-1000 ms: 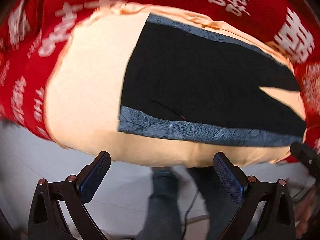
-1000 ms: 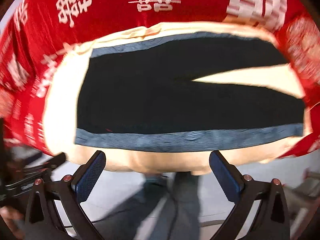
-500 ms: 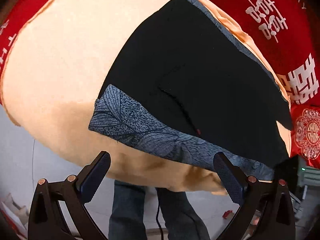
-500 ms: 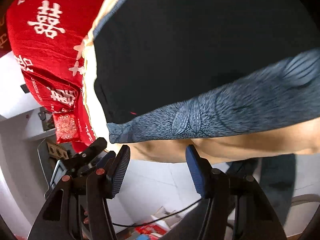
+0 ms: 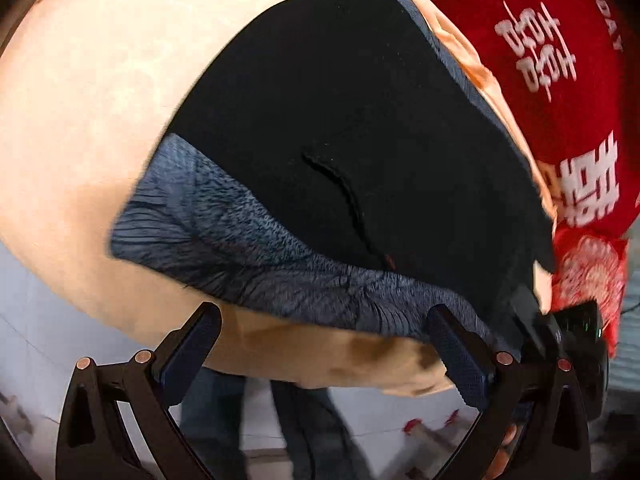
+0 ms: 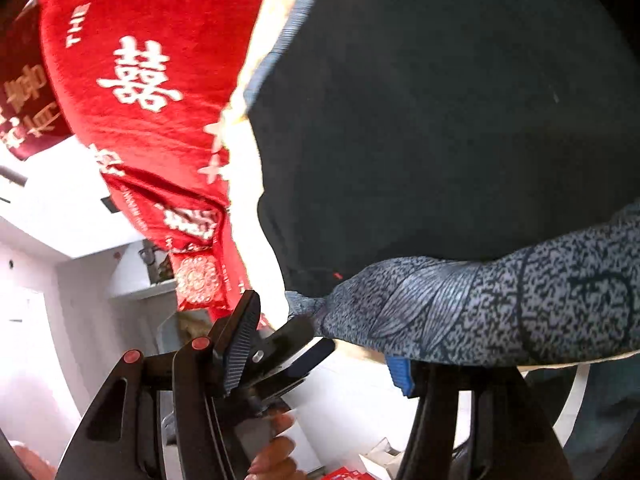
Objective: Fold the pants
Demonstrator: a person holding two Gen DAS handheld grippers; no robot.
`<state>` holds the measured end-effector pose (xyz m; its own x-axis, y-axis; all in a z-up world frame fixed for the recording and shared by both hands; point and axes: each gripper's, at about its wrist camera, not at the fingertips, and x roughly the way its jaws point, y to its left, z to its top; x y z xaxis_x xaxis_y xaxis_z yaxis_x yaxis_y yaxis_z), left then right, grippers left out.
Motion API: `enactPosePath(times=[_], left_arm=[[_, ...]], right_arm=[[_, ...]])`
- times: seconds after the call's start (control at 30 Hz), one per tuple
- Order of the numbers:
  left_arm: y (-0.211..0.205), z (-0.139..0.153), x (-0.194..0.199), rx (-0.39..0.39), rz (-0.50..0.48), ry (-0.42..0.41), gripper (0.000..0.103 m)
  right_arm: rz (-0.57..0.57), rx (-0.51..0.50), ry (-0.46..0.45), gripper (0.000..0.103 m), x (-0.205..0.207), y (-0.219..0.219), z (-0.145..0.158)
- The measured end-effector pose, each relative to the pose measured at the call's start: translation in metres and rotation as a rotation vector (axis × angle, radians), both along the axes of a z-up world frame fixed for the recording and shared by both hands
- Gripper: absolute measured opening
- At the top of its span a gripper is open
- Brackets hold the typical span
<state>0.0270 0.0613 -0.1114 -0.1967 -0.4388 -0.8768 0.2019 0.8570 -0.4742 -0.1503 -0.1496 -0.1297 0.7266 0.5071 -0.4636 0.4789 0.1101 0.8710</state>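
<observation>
Black pants (image 5: 340, 128) with a grey-blue patterned side stripe (image 5: 240, 248) lie flat on a peach cloth (image 5: 80, 100). My left gripper (image 5: 324, 344) is open, its fingers just below the near stripe edge, apart from it. In the right wrist view the pants (image 6: 440, 120) fill the frame and the stripe (image 6: 480, 312) runs across the near edge. My right gripper (image 6: 324, 356) is open, its right finger (image 6: 400, 372) under the stripe edge. The other gripper (image 6: 288, 344) shows between my fingers, by the stripe's corner.
A red cloth with white characters (image 5: 560, 80) covers the surface beyond the peach cloth, also in the right wrist view (image 6: 140, 80). The person's legs (image 5: 216, 420) and white floor show below the table edge. The right gripper body (image 5: 568, 332) sits at the stripe's right end.
Both grippers have moved in close to the near stripe edge. The right gripper has swung to the pants' end, its fingers now at the stripe corner.
</observation>
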Motion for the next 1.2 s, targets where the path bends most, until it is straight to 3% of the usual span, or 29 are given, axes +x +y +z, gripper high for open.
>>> enactPosePath(times=[0.13, 0.17, 0.2, 0.27, 0.33, 0.5, 0.8, 0.93, 1.07, 1.17, 1.2], left_arm=[[-0.003, -0.012, 0.010, -0.018, 0.122, 0.080, 0.103], [-0.004, -0.014, 0.012, -0.015, 0.139, 0.081, 0.092], [-0.006, -0.016, 0.013, -0.008, 0.140, 0.081, 0.075], [-0.011, -0.017, 0.012, 0.023, 0.118, 0.069, 0.071], [-0.016, -0.012, 0.009, 0.028, 0.078, 0.032, 0.050], [-0.016, -0.012, 0.010, 0.062, 0.020, 0.003, 0.030], [-0.014, -0.015, 0.013, 0.087, -0.052, -0.008, 0.030], [-0.015, -0.014, 0.013, 0.100, -0.076, -0.021, 0.030], [-0.020, -0.017, 0.012, 0.112, -0.095, -0.029, 0.030], [-0.023, -0.018, 0.013, 0.079, -0.085, -0.015, 0.046], [-0.025, -0.018, 0.012, 0.089, -0.091, -0.023, 0.046]], right_arm=[[0.028, -0.011, -0.001, 0.063, 0.000, -0.001, 0.000], [0.030, -0.015, 0.012, 0.063, -0.005, -0.002, -0.003], [0.029, -0.021, 0.024, 0.063, -0.006, -0.003, -0.005], [-0.012, -0.035, 0.054, 0.063, -0.026, -0.010, -0.013], [-0.093, -0.017, 0.085, 0.063, -0.052, -0.023, -0.023], [-0.225, 0.047, 0.093, 0.063, -0.109, -0.046, -0.039], [-0.499, 0.224, 0.039, 0.063, -0.177, -0.058, -0.047], [-0.435, 0.122, 0.132, 0.063, -0.193, -0.056, -0.030], [-0.481, 0.113, 0.160, 0.064, -0.210, -0.073, -0.041], [-0.446, 0.101, 0.141, 0.066, -0.206, -0.078, -0.043], [-0.431, 0.090, 0.133, 0.057, -0.205, -0.076, -0.043]])
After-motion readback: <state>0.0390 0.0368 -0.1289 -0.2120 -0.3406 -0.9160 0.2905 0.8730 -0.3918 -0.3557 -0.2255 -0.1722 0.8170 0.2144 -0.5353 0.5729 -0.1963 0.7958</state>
